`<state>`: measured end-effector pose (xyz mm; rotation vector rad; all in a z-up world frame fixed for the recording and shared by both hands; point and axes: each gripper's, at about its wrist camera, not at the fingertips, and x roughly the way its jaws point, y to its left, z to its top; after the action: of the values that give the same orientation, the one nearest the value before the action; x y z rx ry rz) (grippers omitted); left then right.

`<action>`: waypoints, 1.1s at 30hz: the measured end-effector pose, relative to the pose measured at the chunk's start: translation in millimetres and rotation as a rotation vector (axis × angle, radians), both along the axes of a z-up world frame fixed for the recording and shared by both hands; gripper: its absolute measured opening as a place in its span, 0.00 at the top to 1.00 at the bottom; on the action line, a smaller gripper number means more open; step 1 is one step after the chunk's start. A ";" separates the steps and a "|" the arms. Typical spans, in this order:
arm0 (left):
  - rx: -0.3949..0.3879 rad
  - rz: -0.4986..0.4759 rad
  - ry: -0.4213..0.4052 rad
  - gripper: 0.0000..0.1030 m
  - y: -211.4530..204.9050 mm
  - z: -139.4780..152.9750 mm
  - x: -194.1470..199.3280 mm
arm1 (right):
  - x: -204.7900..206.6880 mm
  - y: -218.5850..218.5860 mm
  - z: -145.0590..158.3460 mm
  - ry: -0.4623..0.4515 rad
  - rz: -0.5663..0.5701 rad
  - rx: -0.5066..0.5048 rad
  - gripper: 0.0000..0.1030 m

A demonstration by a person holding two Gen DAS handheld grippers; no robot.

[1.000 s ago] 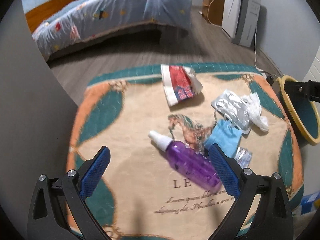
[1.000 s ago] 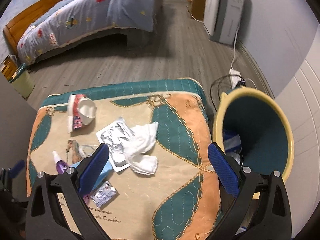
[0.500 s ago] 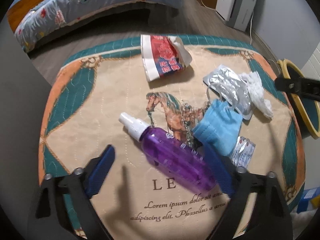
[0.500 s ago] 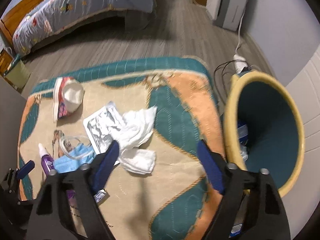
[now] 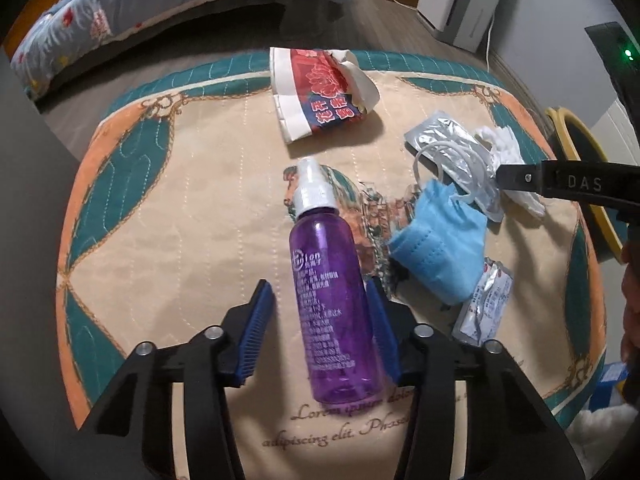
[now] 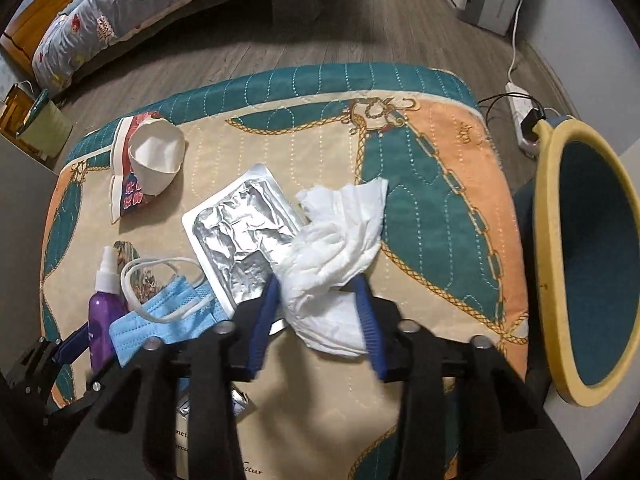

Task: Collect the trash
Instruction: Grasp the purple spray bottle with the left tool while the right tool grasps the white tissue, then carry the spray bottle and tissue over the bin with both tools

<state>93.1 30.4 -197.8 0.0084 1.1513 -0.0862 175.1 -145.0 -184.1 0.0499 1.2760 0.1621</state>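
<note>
A purple spray bottle (image 5: 330,300) lies on the patterned cloth (image 5: 180,208). My left gripper (image 5: 320,320) is open, its blue fingers on either side of the bottle, the right one close against it. A crumpled white tissue (image 6: 336,248) lies near the cloth's right side. My right gripper (image 6: 318,316) is open around the tissue's near end. A blue face mask (image 5: 440,244), a silver foil pouch (image 6: 240,236), a crushed paper cup (image 5: 320,96) and a small sachet (image 5: 486,304) lie between. A yellow-rimmed teal bin (image 6: 592,256) stands off the right edge.
The cloth covers a low table on a wooden floor. A bed (image 6: 160,4) with a patterned quilt is beyond. A white appliance (image 5: 464,4) and a power strip (image 6: 524,116) sit at the right wall. A green bag (image 6: 44,128) stands at the far left.
Both grippers have come down and forward to the cloth. The left now straddles the bottle and has narrowed. The right now straddles the tissue and has narrowed.
</note>
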 end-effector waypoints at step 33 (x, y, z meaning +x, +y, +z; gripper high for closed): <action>-0.075 -0.083 -0.313 0.68 -32.8 103.4 3.9 | -14.6 -73.0 118.1 -0.263 -0.091 0.075 0.88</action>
<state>97.0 -2.4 -94.4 0.0030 0.8339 -0.1954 160.4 -218.0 -66.0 0.1458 1.0029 0.1333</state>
